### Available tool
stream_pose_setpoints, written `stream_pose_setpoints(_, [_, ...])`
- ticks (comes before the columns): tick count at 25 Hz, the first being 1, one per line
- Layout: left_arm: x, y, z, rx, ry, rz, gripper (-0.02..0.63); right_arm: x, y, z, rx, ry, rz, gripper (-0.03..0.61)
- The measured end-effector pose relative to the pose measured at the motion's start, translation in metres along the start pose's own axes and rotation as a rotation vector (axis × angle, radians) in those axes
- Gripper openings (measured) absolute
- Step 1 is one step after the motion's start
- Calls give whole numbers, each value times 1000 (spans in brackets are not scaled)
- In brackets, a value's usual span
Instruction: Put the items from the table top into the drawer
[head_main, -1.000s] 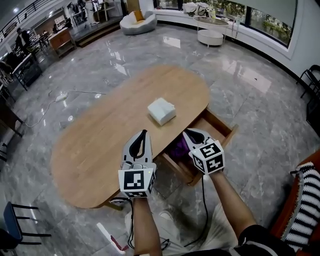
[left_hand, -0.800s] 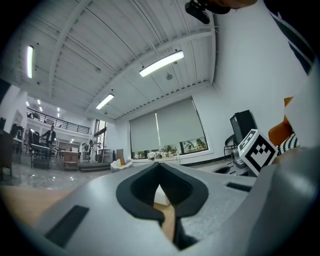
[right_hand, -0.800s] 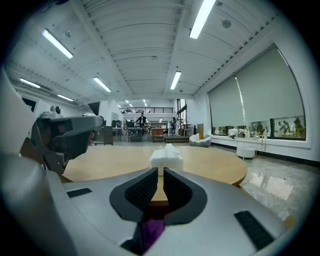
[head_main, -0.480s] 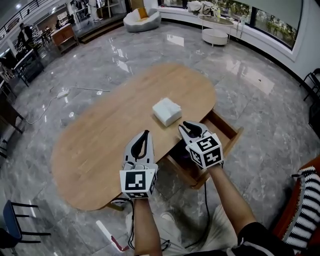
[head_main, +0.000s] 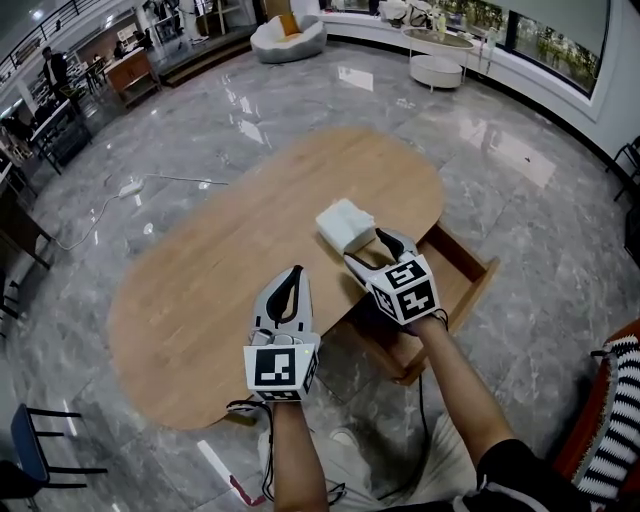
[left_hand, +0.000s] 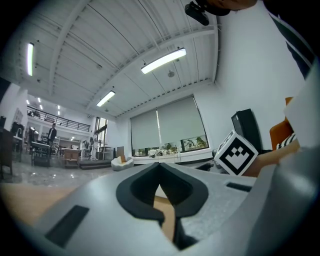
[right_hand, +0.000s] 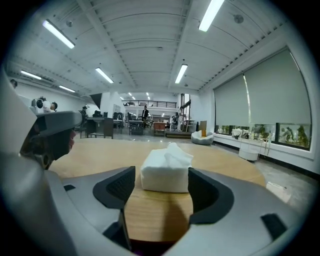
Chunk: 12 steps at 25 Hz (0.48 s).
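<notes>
Right tool (head_main: 366, 245) opening just short of white, rumpled tissue pack (head_main: 343, 223).

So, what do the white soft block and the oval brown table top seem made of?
White soft block: probably paper tissues, matte; a crumpled sheet sticks up on top. Oval brown table top: looks like wood or veneer, satin, with faint grain.

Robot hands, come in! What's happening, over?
Left gripper shut, empty. Right gripper jaws opening, tissue pack at their tips, ungripped. Drawer open. Nothing in the way.
</notes>
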<state>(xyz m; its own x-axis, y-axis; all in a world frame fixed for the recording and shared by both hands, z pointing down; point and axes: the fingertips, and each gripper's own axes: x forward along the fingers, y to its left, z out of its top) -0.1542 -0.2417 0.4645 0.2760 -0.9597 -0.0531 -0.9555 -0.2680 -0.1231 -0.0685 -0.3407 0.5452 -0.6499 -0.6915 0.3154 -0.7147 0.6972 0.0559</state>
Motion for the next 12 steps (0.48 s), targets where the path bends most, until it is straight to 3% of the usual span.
stream_pose_setpoints(6, [5,5,-7,-11,17,-10,3,20,-2,-2,5,39,-8,440])
stream_pose_setpoints(12, [5,10,-6,-25,7,-11,3,35,-6,1,20,75,-11,480])
